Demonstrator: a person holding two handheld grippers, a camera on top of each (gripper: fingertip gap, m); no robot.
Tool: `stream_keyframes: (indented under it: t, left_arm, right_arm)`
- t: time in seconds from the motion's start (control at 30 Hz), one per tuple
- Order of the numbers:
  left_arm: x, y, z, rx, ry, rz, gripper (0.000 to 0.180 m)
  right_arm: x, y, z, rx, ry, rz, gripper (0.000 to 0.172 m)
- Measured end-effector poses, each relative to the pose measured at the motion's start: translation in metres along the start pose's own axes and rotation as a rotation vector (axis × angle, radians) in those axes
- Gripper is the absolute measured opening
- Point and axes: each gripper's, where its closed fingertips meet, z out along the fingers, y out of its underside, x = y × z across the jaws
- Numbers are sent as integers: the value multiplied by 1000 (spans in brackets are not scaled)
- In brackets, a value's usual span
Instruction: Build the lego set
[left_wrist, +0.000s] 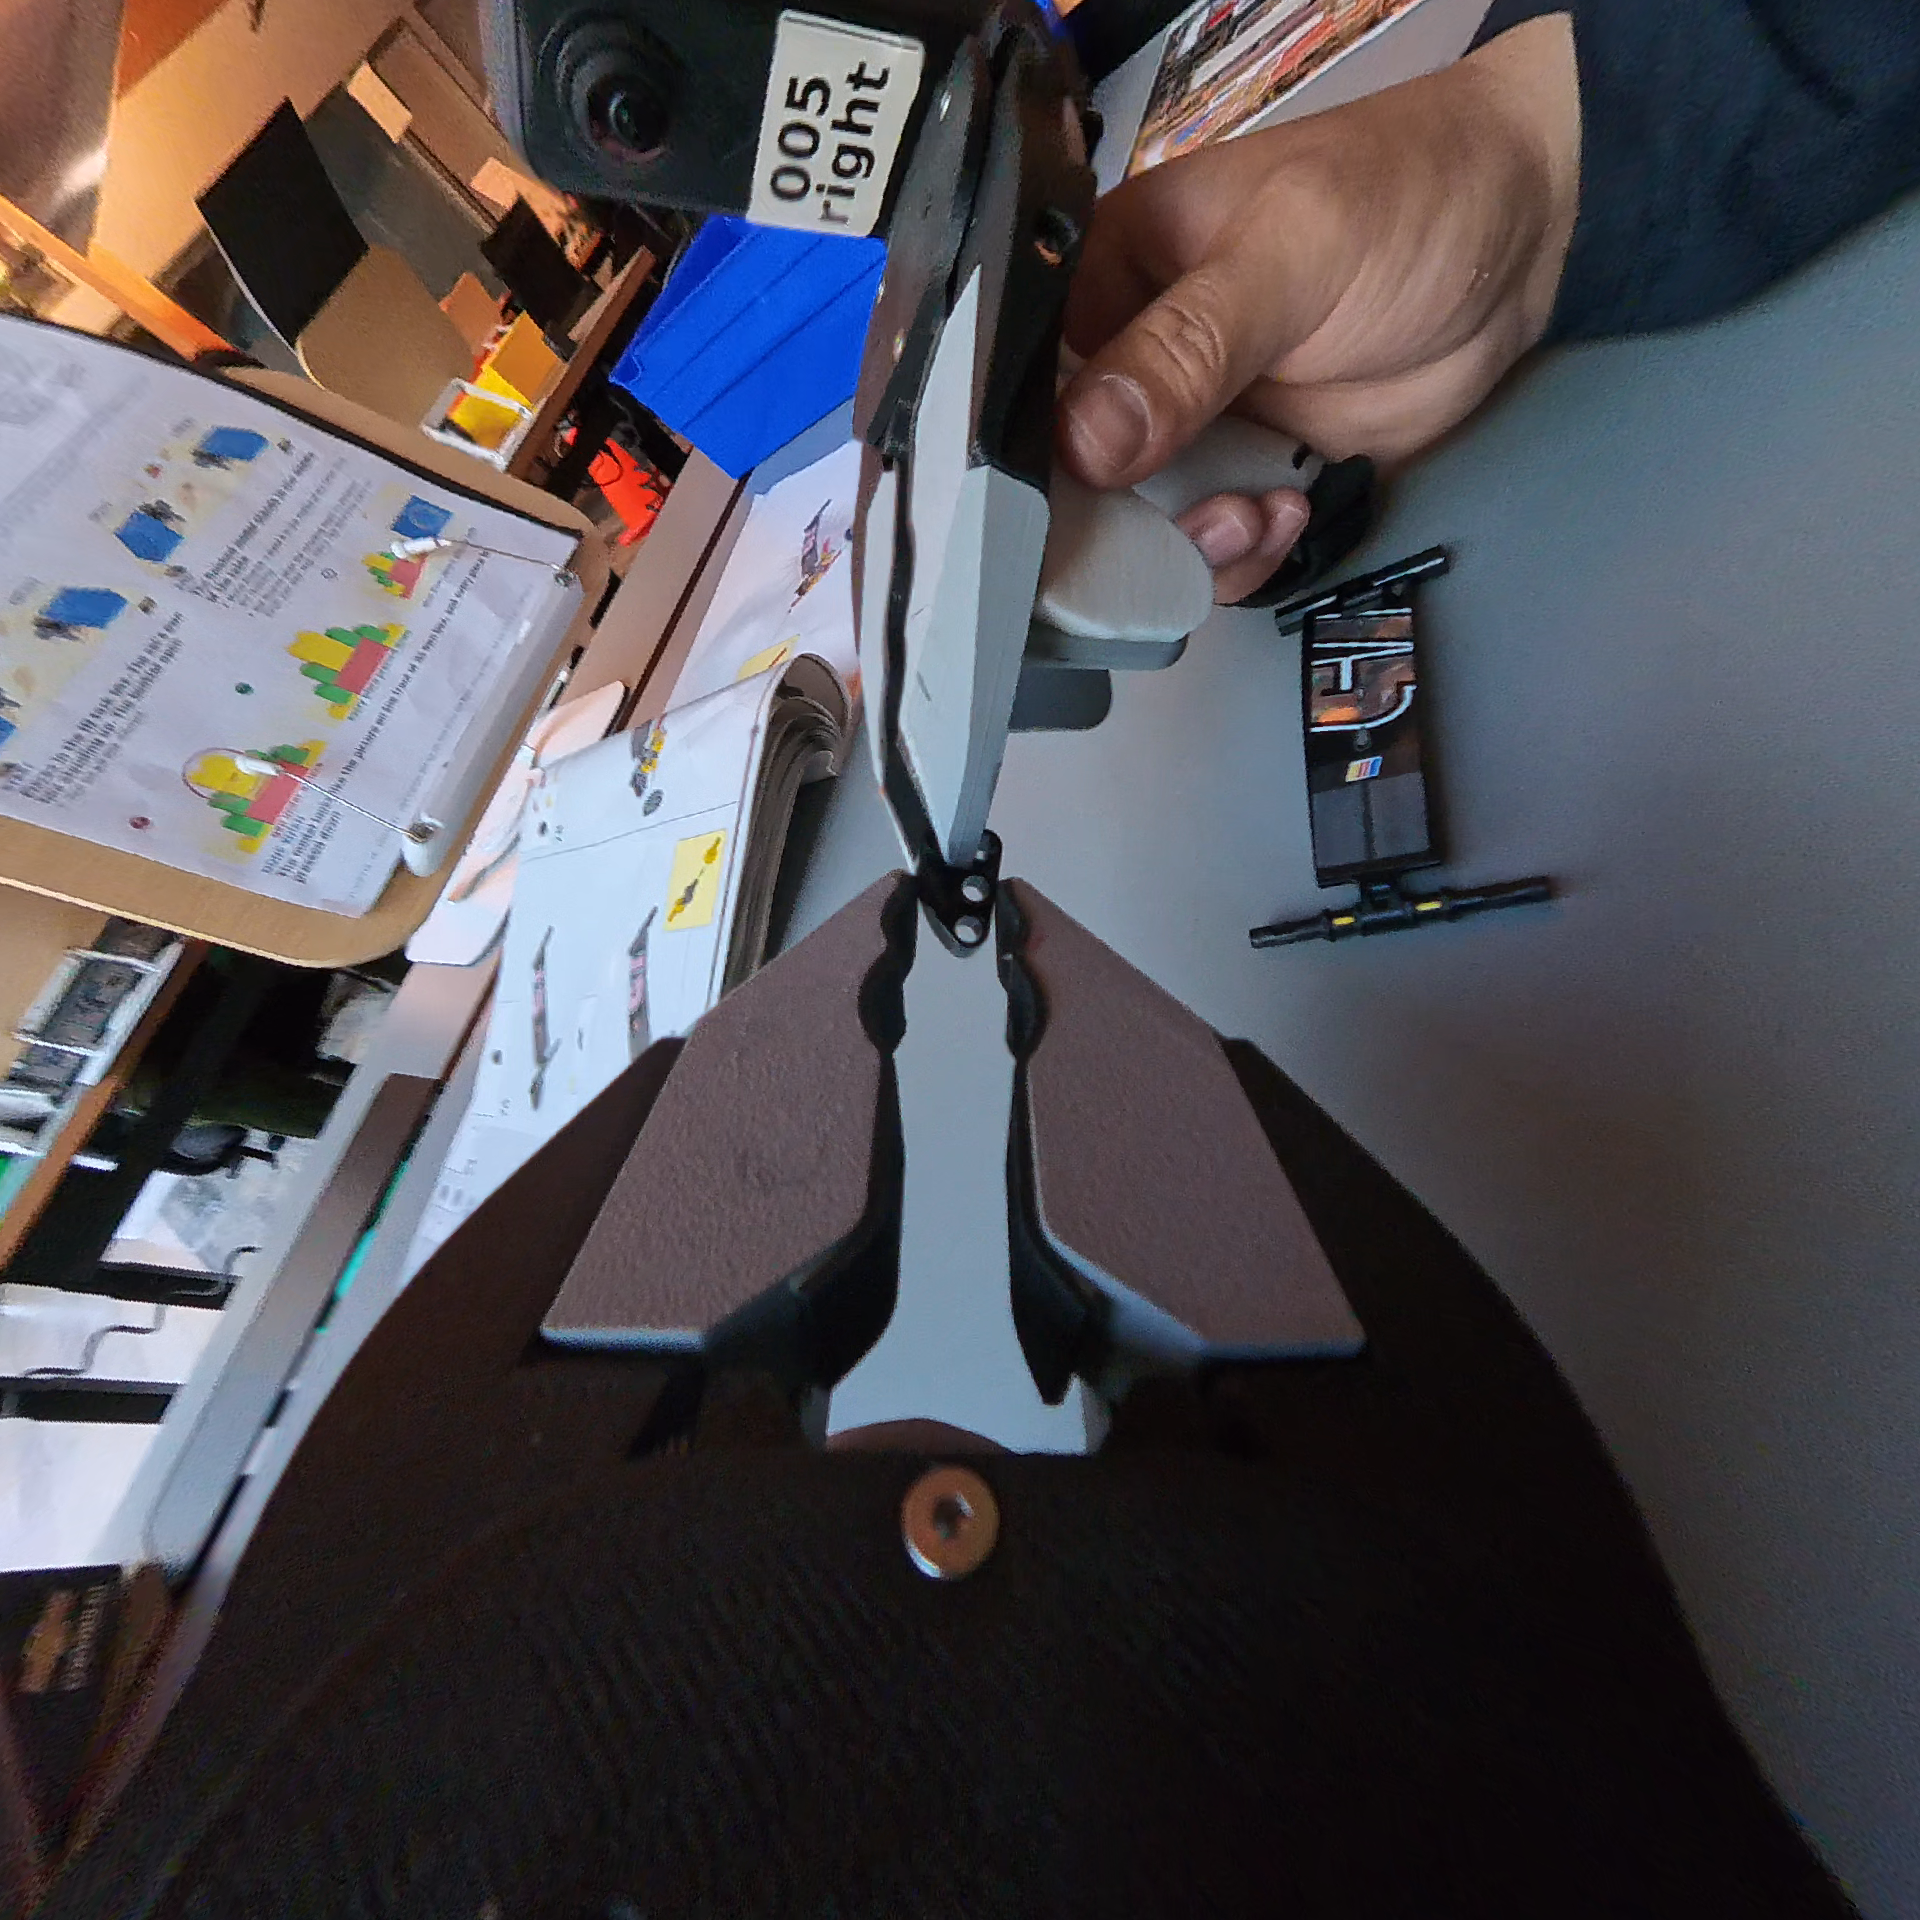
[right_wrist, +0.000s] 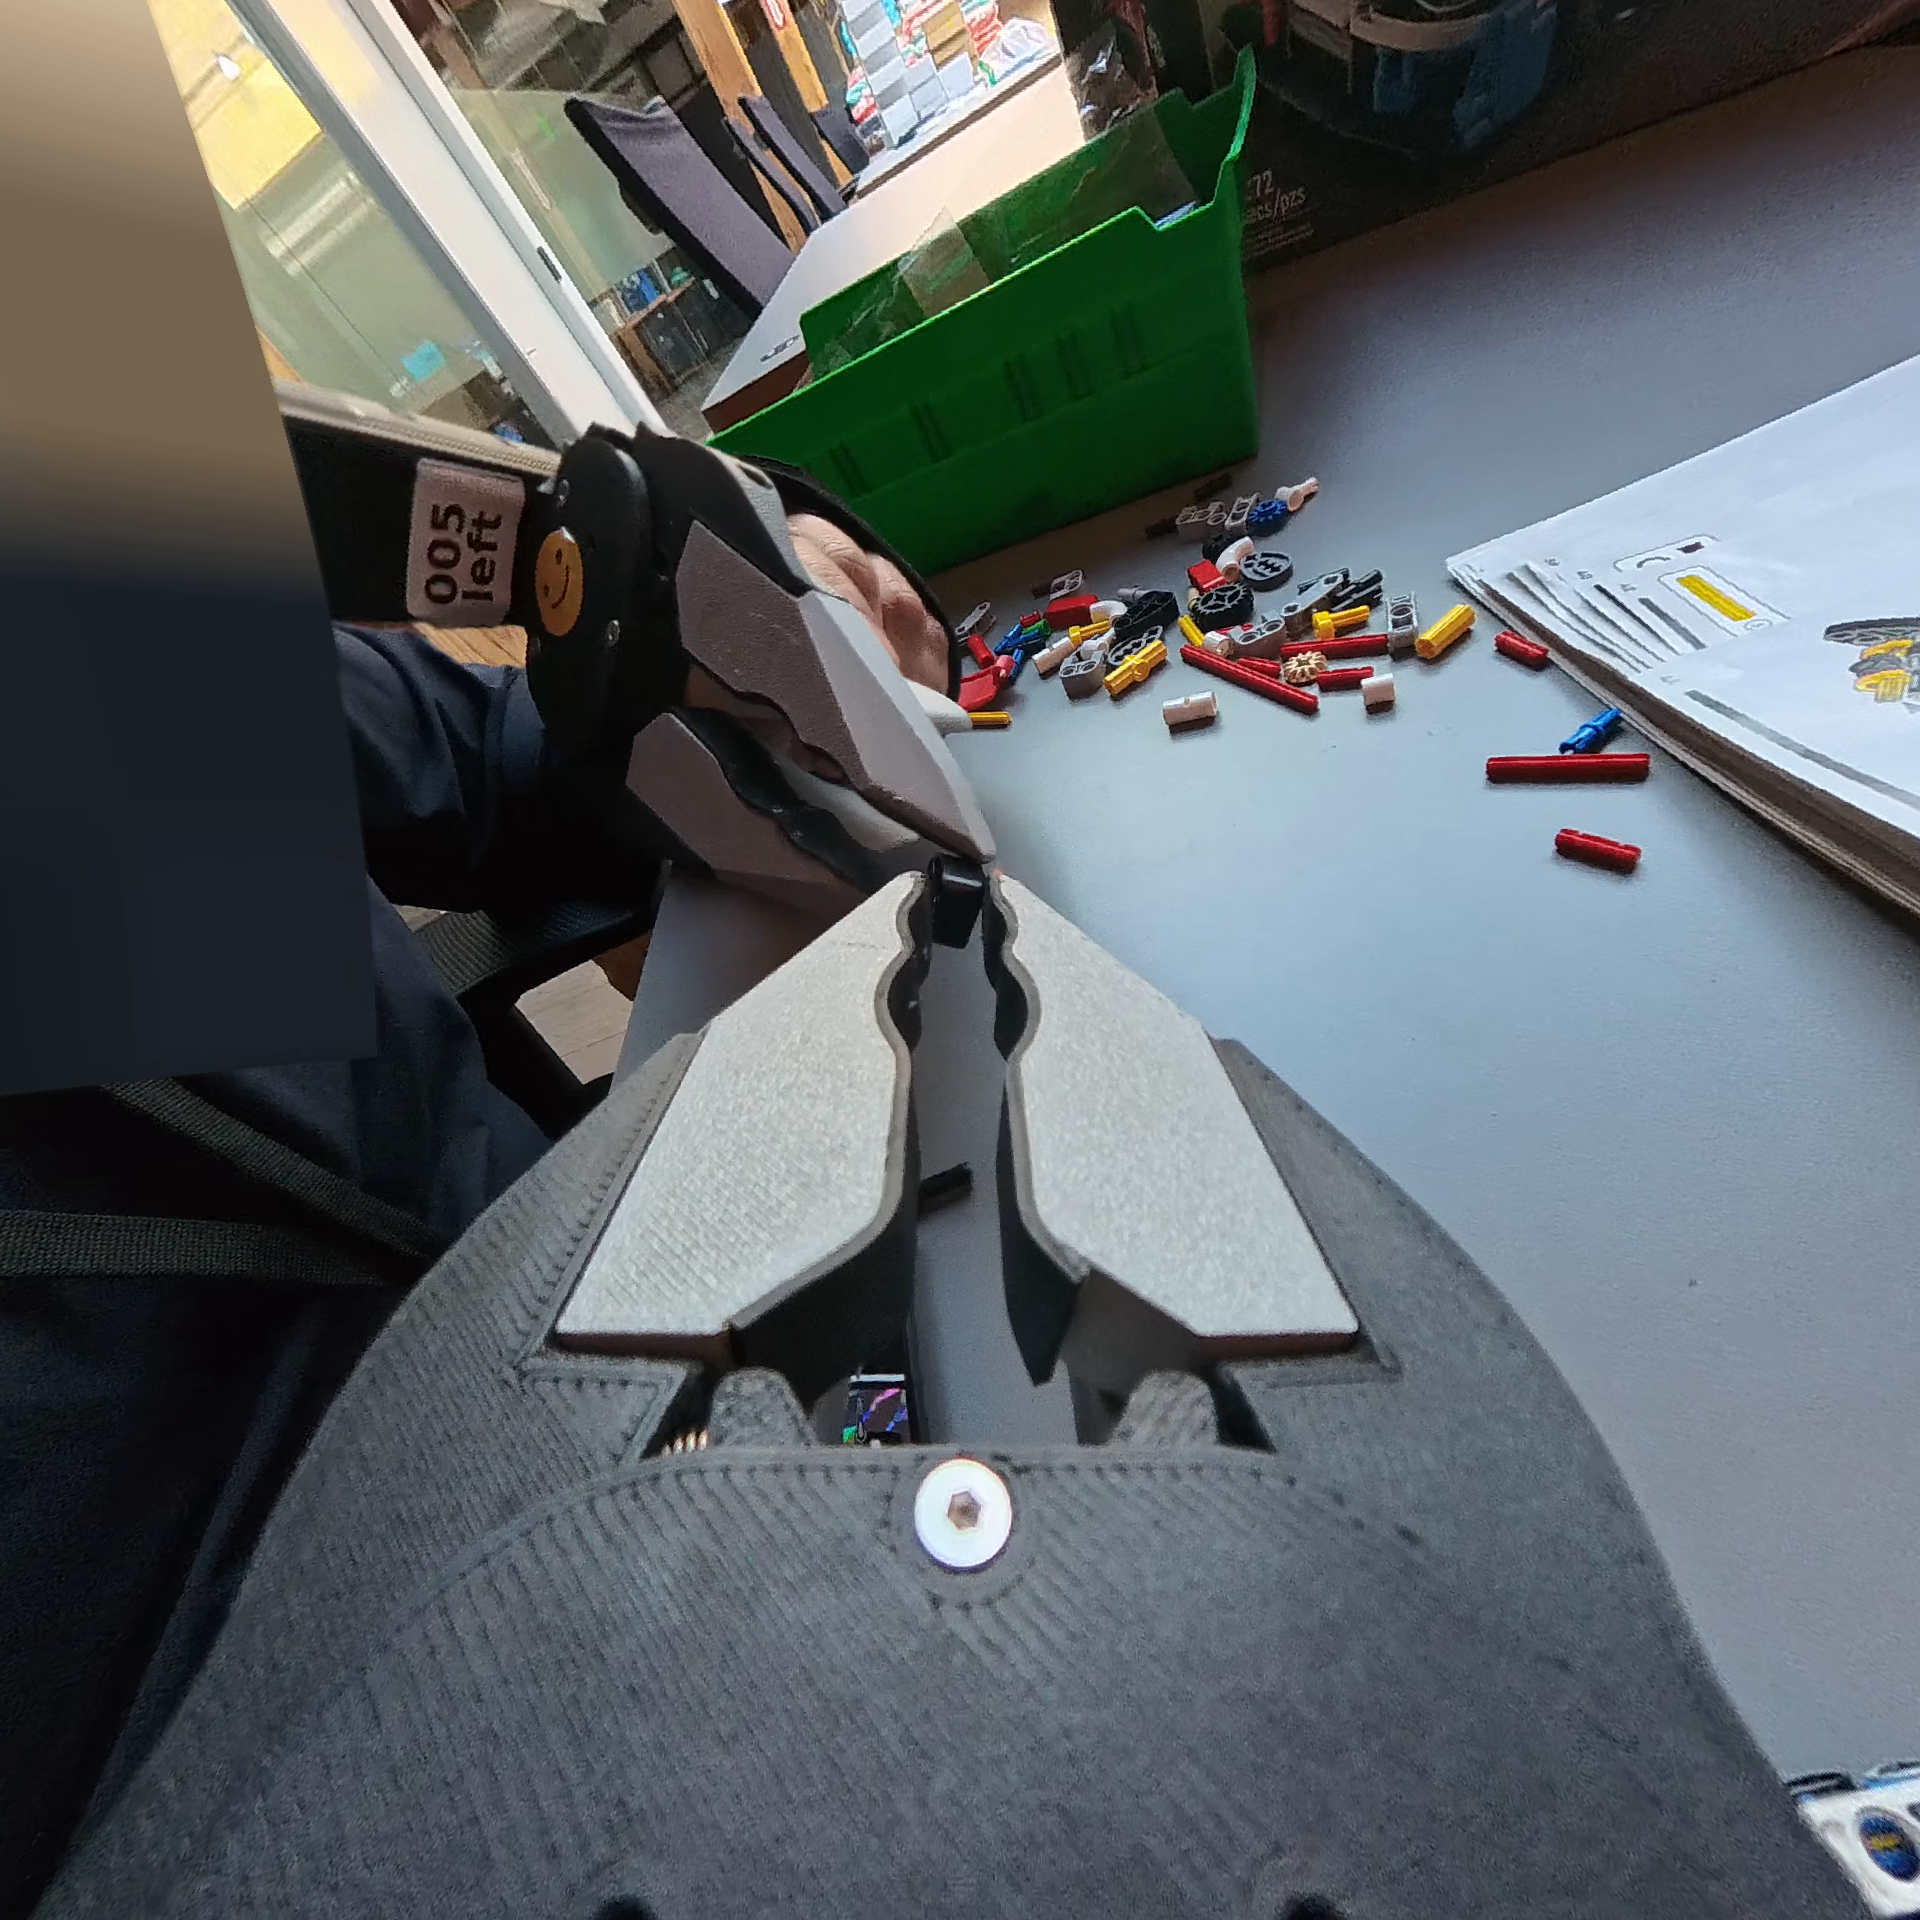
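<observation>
Pinching one small black holed piece (left_wrist: 966, 902) from opposite ends, the left gripper (left_wrist: 961, 914) and right gripper (right_wrist: 961, 904) meet tip to tip above the grey table (right_wrist: 1351, 1039); loose bricks (right_wrist: 1226, 623) lie well beyond, right.

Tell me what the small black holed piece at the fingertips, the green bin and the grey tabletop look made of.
Small black holed piece: moulded plastic, slightly glossy, with clean round holes. Green bin: rigid plastic, satin, with moulded ribs. Grey tabletop: smooth matt surface, probably laminate; the material beneath cannot be told.
</observation>
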Motion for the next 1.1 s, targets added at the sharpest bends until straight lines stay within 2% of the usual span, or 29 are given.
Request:
stream_keyframes:
  t: [0.13, 0.3, 0.47, 0.63, 0.8, 0.83, 0.93, 1.0, 1.1]
  left_arm:
    - [1, 2, 0, 17, 77, -156, 12]
    - [13, -2, -4, 82, 322, -483, 24]
    - [13, -13, -14, 176, 458, -657, 10]
    - [19, -13, -14, 159, 456, -600, 6]
    - [20, -8, -13, 133, 430, -563, 5]
    - [20, -5, -11, 112, 417, -554, 5]
    - [21, 17, -3, -15, 369, -518, 5]
    - [26, 24, 0, -70, 368, -502, 5]
    - [32, 33, 5, -148, 366, -472, 5]
  right_arm:
    - [-1, -1, -1, 2, 3, -22, 5]
    - [-8, -2, -4, -16, 16, -151, 5]
    - [-20, -1, -2, -34, 31, -327, 5]
    - [-25, 4, 2, -58, 23, -370, 5]
    - [-20, 9, 3, -82, 22, -329, 6]
    - [-16, 13, 2, -107, 41, -319, 12]
    - [-11, 26, -4, -191, 75, -279, 43]
    - [-23, 43, -9, -278, 43, -259, 45]
    - [-23, 74, -13, -426, 100, -277, 45]
